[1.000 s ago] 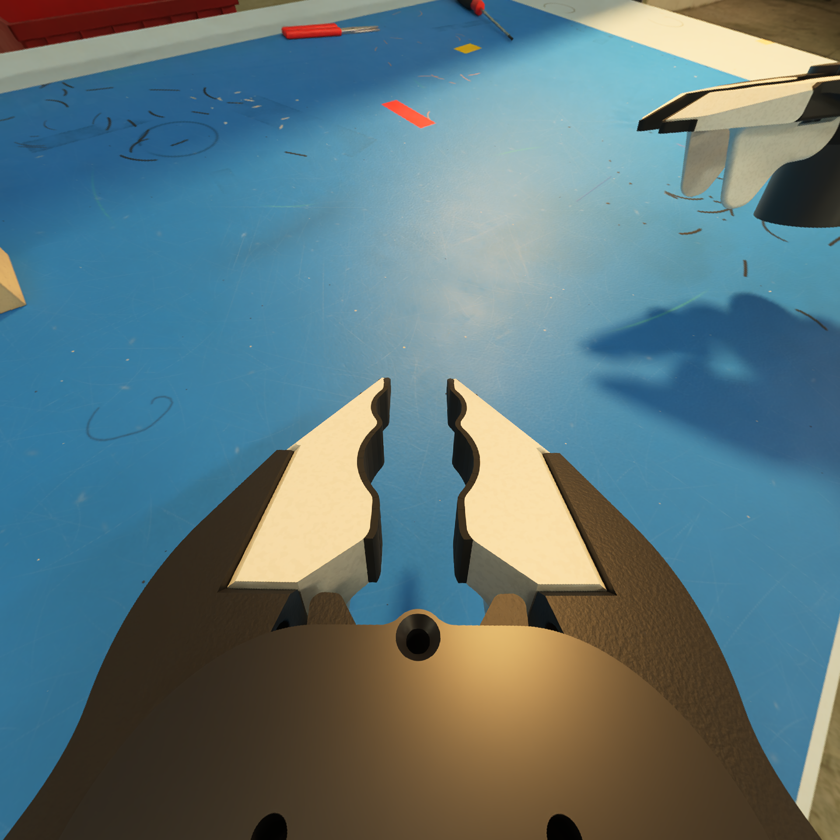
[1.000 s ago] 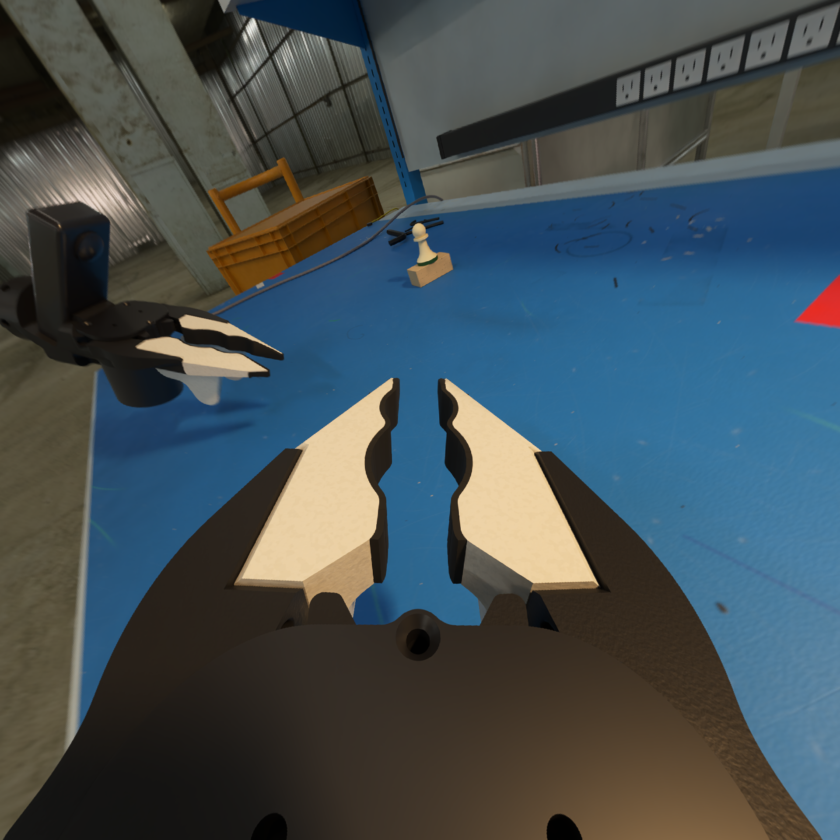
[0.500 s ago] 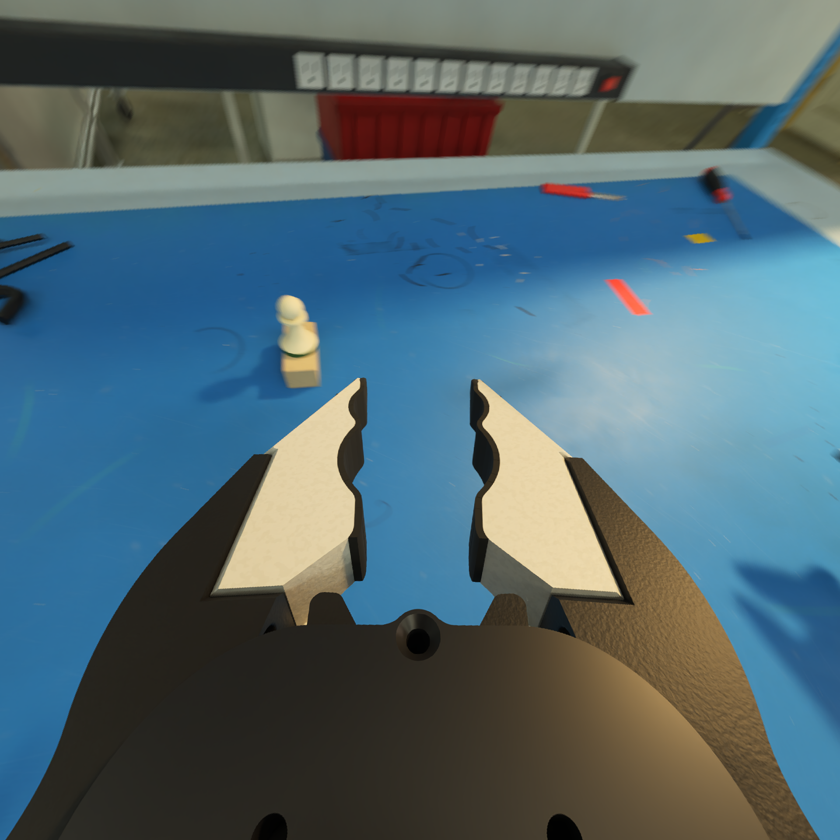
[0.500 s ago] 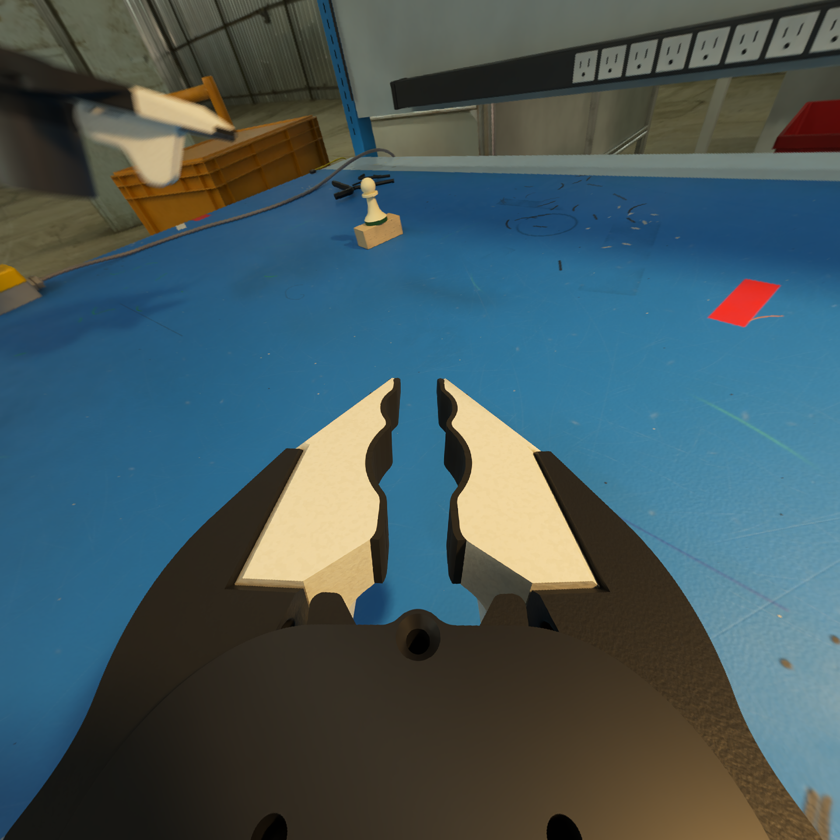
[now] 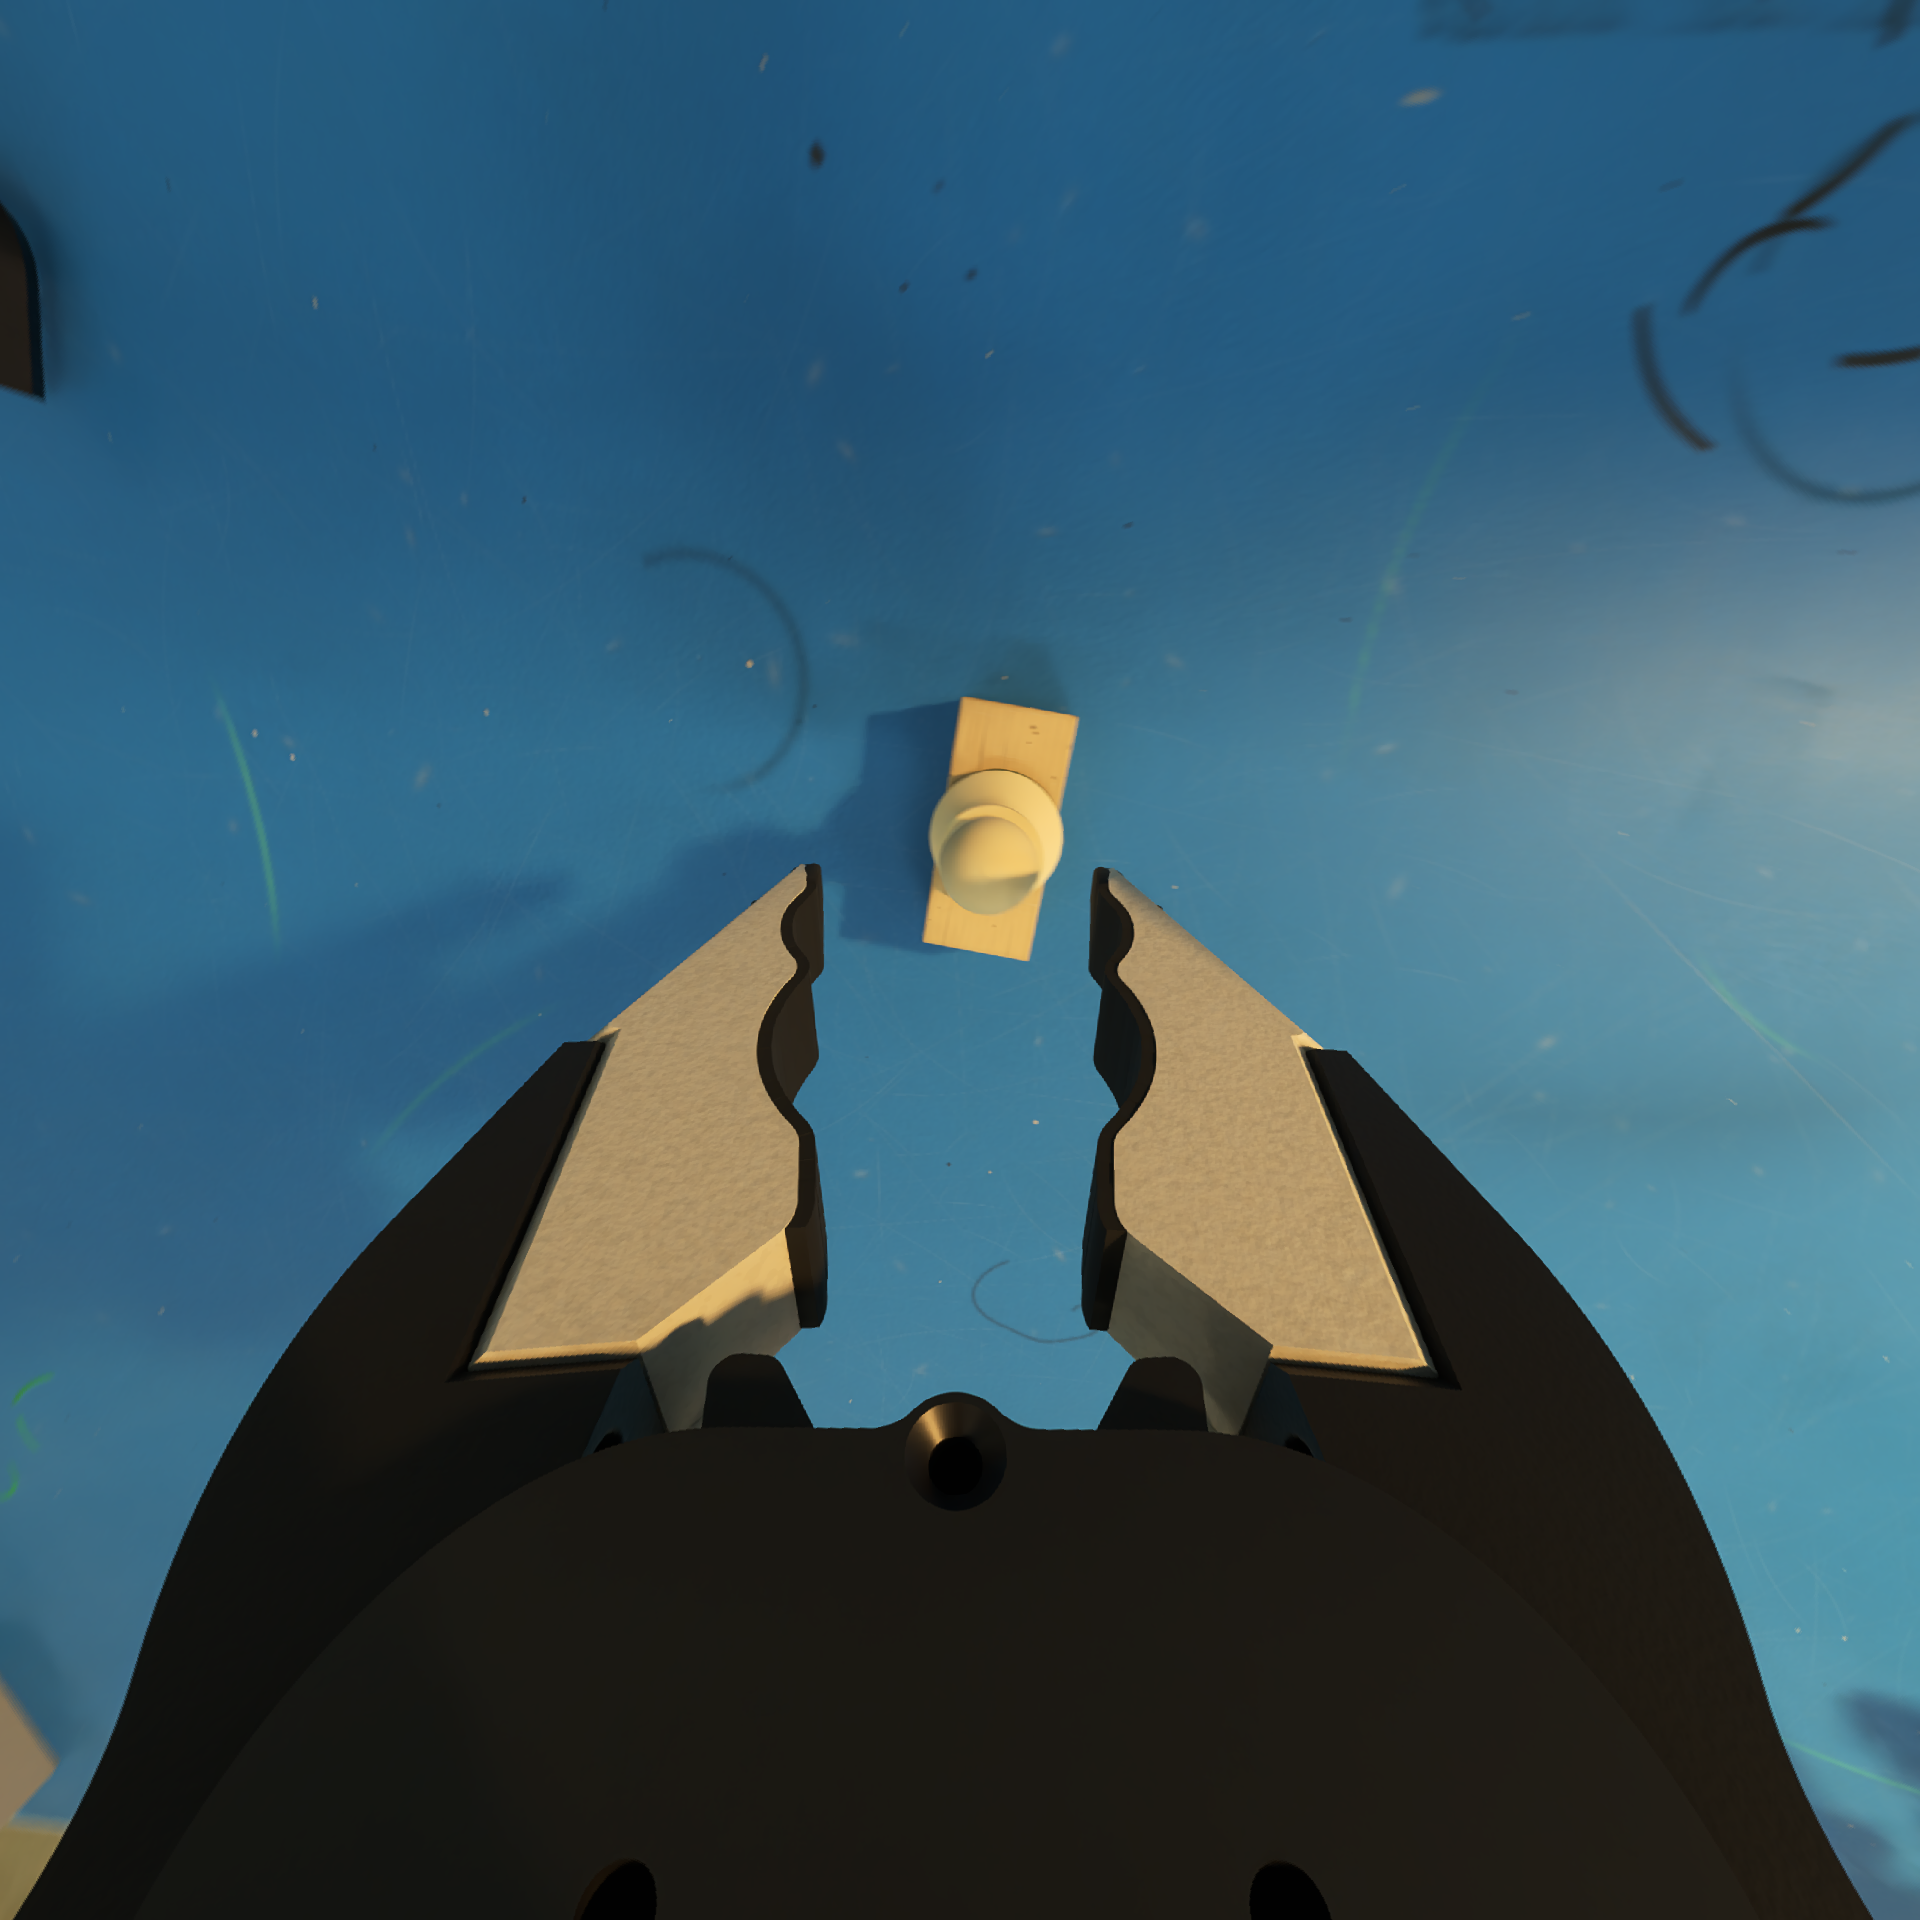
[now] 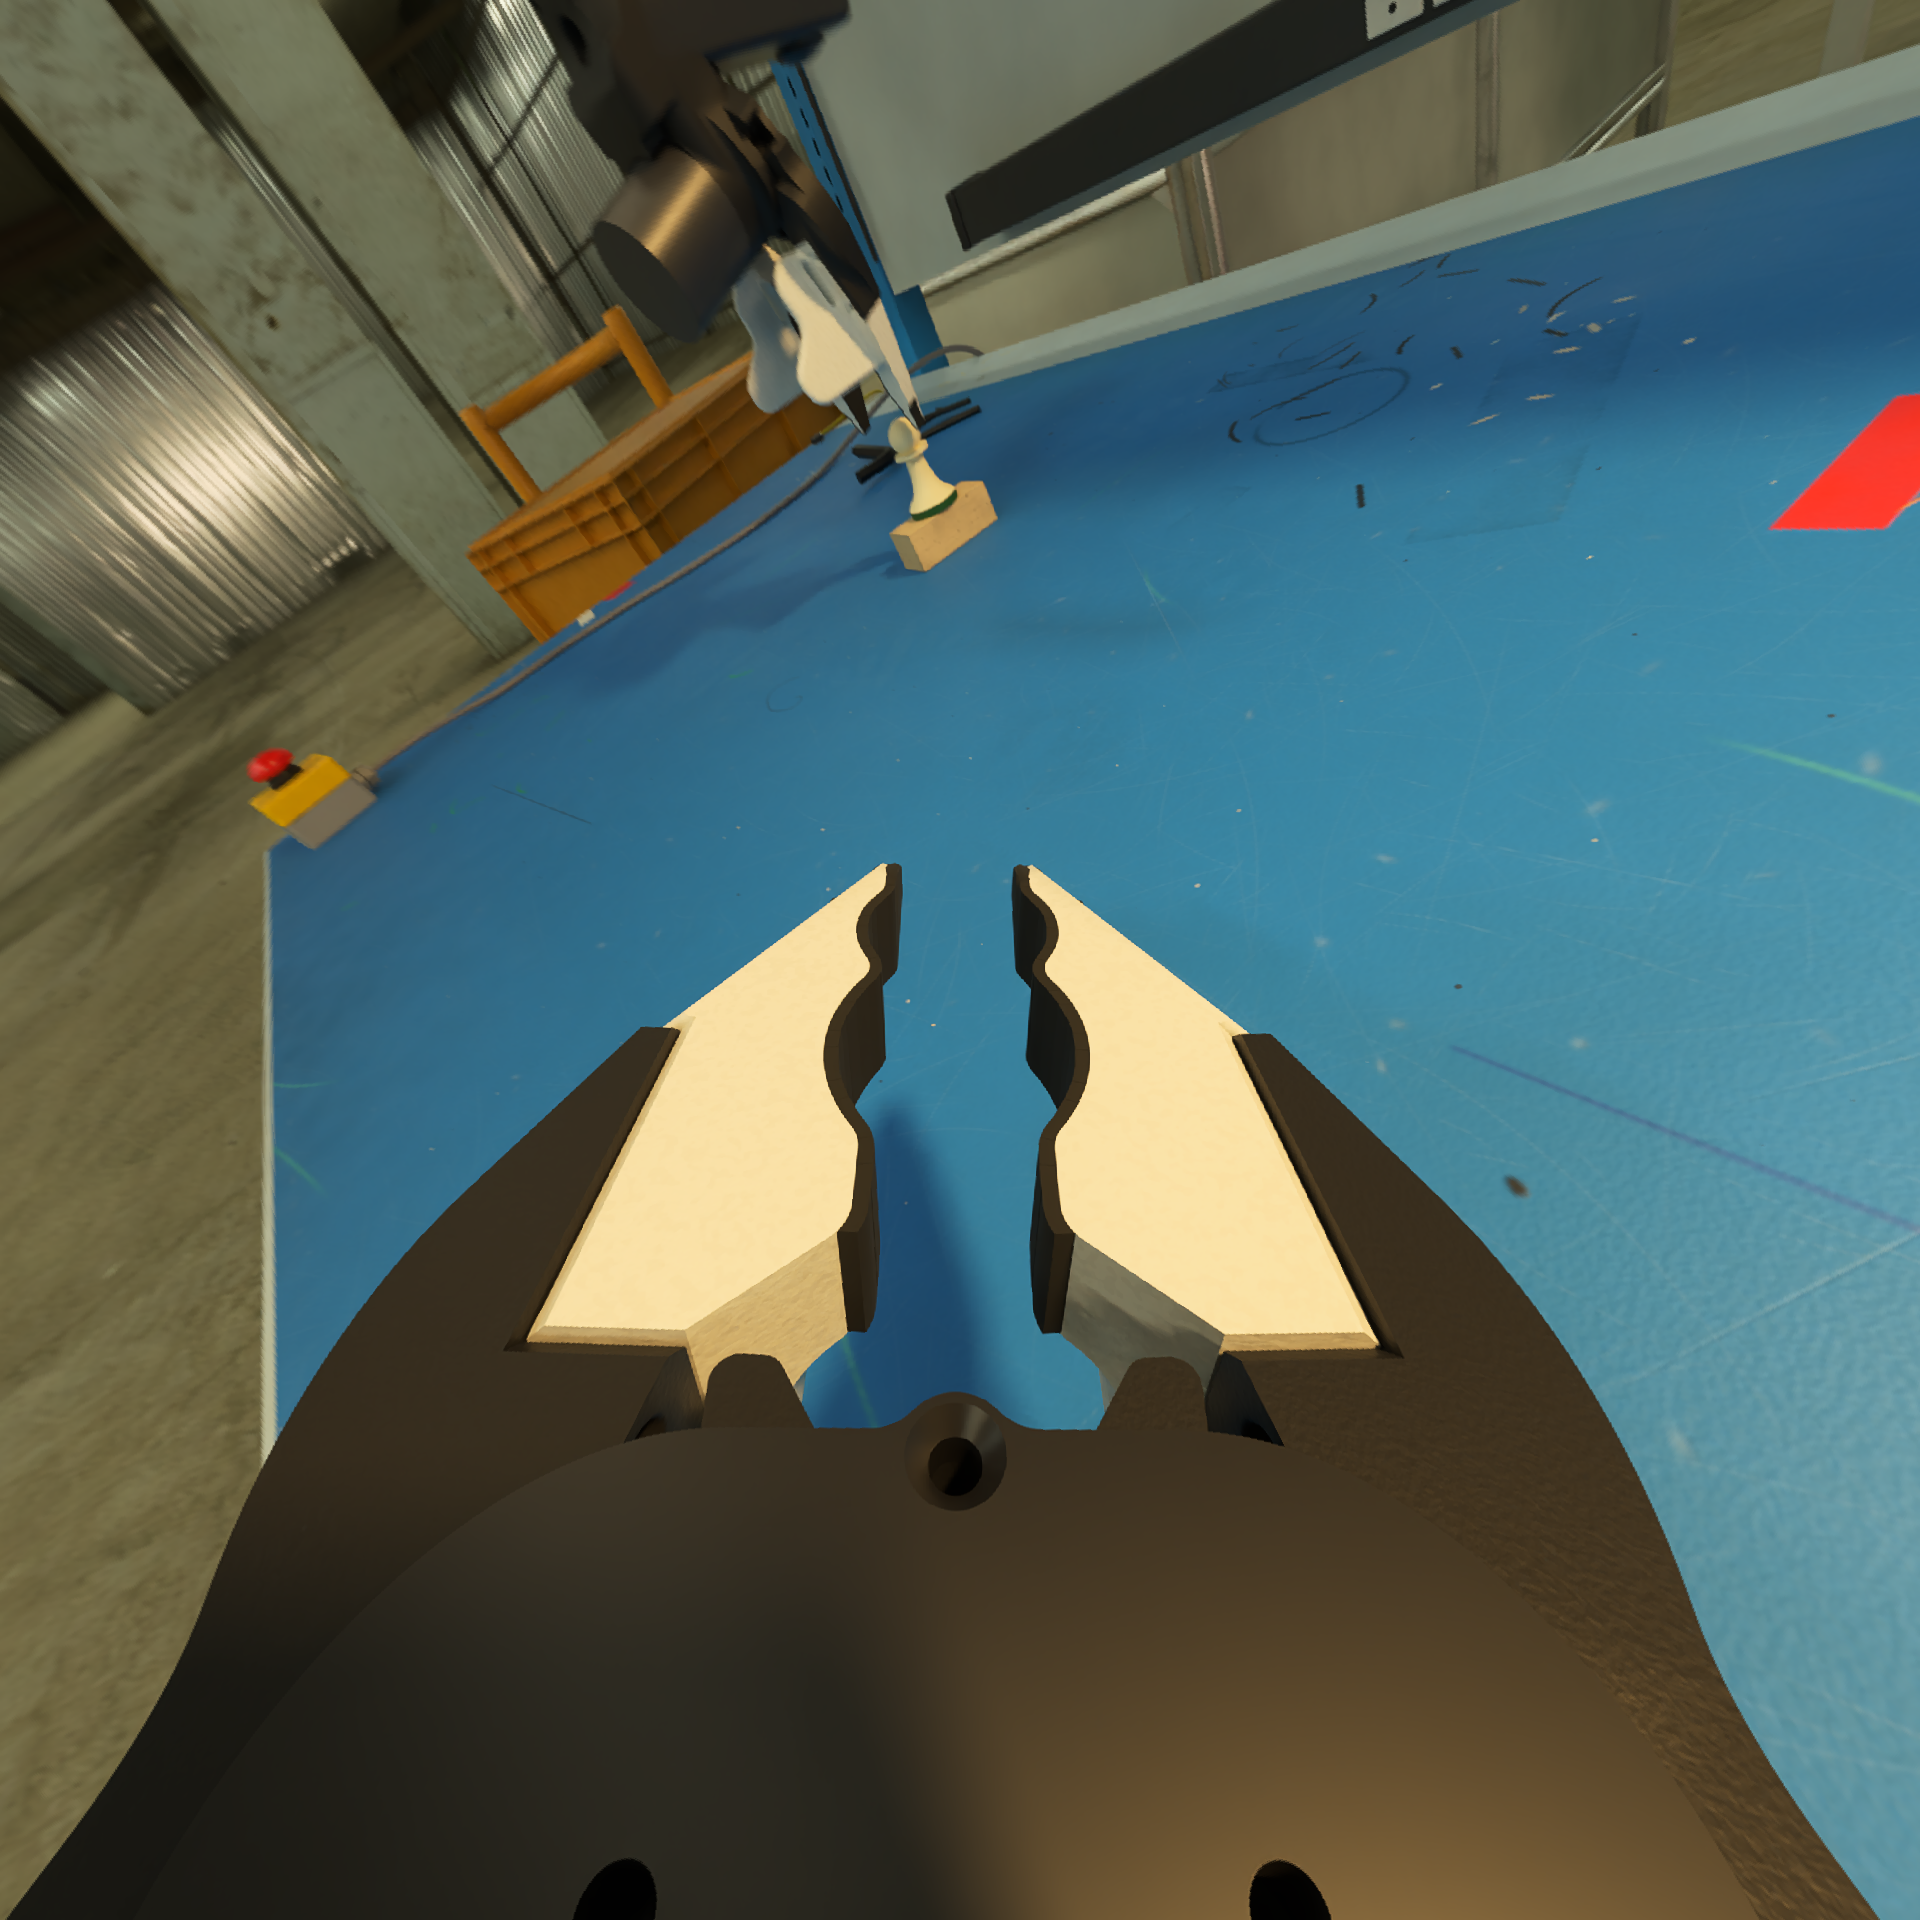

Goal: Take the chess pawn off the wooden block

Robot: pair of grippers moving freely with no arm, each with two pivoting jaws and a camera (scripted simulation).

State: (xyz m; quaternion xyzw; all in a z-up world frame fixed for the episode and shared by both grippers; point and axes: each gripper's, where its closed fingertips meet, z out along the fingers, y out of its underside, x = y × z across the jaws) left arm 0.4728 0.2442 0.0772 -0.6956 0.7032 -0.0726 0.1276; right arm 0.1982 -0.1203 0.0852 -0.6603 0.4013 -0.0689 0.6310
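A cream chess pawn [image 5: 995,850] stands upright on a small wooden block [image 5: 1002,826] on the blue table. My left gripper [image 5: 956,883] hangs above it, pointing down, open and empty, the pawn's head just beyond the gap between its fingertips. In the right wrist view the pawn [image 6: 921,470] and block [image 6: 943,528] sit far off, with the left gripper [image 6: 878,400] just above the pawn's head. My right gripper [image 6: 956,883] is low over the table's near left part, jaws a narrow gap apart, empty.
A yellow box with a red button [image 6: 301,795] sits at the table's left edge, its cable running back. Black tools [image 6: 914,436] lie behind the block. An orange crate [image 6: 644,488] stands on the floor. A red tape patch [image 6: 1860,473] is at right.
My left gripper has moved forward over the pawn and tipped to point down at it, jaws wider. My right gripper has turned a little; its jaws opened slightly.
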